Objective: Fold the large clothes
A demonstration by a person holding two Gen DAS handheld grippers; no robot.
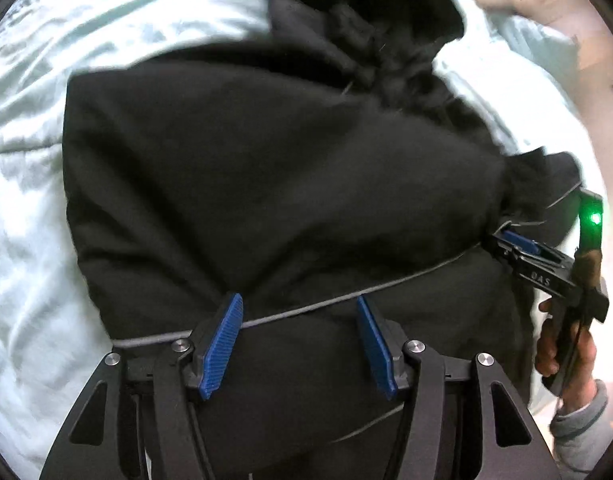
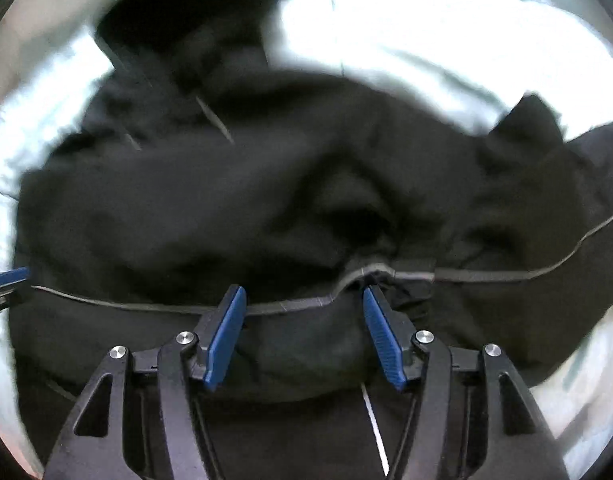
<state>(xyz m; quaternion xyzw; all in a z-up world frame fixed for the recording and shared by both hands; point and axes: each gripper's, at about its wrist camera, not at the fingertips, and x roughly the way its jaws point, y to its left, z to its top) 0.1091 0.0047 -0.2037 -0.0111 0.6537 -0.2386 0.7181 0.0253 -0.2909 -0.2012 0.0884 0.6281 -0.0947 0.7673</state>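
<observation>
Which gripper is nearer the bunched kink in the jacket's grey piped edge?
Right. The right gripper straddles the kink; the left gripper sits farther along the same grey edge.

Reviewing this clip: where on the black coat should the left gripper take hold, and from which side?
Probably the grey-piped edge of the black coat, taken from above: the edge lies as a raised line between the open left gripper fingers.

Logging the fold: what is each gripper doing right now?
Left gripper: open over the black coat, gripping nothing.
Right gripper: open, holding nothing.
</observation>
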